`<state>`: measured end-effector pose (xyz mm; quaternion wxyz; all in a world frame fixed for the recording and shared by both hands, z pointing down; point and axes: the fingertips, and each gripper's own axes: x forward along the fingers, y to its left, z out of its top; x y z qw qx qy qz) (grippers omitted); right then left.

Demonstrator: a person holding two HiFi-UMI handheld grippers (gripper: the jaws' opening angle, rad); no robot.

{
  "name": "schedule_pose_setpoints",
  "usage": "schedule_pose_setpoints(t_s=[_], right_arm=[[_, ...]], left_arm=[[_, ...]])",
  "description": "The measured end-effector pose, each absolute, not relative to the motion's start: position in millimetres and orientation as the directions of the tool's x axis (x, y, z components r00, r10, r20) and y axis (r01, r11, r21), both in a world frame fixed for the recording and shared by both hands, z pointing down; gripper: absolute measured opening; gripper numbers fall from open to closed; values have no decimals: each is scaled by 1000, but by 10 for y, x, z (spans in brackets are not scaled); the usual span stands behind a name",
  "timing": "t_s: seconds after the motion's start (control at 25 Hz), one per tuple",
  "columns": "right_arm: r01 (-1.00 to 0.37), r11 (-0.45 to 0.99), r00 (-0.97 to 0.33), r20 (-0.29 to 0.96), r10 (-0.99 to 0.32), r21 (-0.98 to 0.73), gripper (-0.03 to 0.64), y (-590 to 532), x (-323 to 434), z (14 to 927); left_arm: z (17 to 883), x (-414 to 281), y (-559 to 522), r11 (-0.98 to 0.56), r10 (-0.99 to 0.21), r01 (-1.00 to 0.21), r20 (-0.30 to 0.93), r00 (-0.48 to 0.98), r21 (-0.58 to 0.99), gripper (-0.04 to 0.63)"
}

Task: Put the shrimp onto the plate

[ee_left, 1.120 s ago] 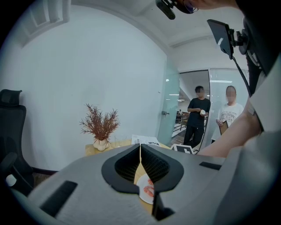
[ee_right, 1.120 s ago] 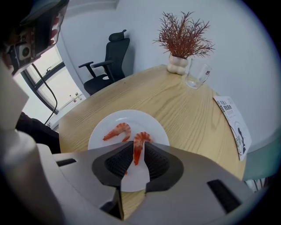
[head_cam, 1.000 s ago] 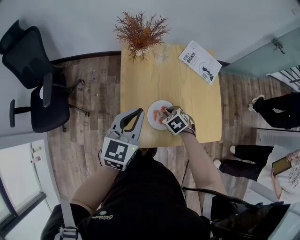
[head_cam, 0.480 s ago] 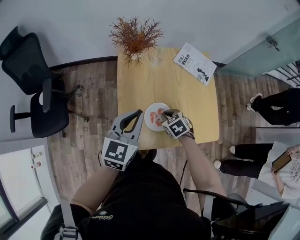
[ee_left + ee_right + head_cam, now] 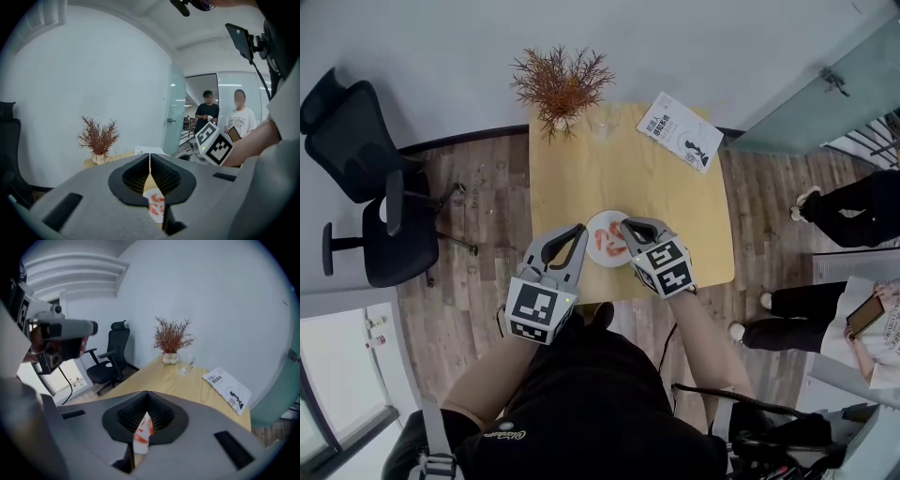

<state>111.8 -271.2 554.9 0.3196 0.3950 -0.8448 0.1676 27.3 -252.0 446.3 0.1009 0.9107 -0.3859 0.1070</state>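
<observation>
A small white plate (image 5: 592, 228) sits near the front edge of the yellow wooden table (image 5: 675, 206), with orange shrimp (image 5: 608, 241) lying on it. My right gripper (image 5: 624, 225) hangs just right of the plate, jaws shut and holding nothing. My left gripper (image 5: 580, 228) is just left of the plate, also shut and empty. In the left gripper view the shut gripper (image 5: 150, 155) shows the shrimp (image 5: 155, 204) on the plate below its jaws. The right gripper view shows the same: a shut gripper (image 5: 147, 393) above the shrimp (image 5: 143, 429).
At the table's far edge stand a dried red plant in a vase (image 5: 560, 84) and a clear glass (image 5: 602, 122), with a booklet (image 5: 679, 131) at the far right. A black office chair (image 5: 370, 178) stands on the left. People stand on the right (image 5: 853, 216).
My right gripper has drawn back from over the plate towards the table's front edge, with the shrimp left on the plate. The left gripper has hardly moved.
</observation>
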Motion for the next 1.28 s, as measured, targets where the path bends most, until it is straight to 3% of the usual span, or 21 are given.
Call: schedule_pose_setpoints(t_s=[0.44,1.28], right_arm=[[-826,562,-510,383,-770,29,5,-2568,1255,4215],[-907,415,-405,124,-906,71,3,-1941,1450,3610]], left_arm=[[4293,404,-2434,-699,-675,-711,256,692,79,5],[3991,512,-2254,-709,-683,-704,208,700,44,5]])
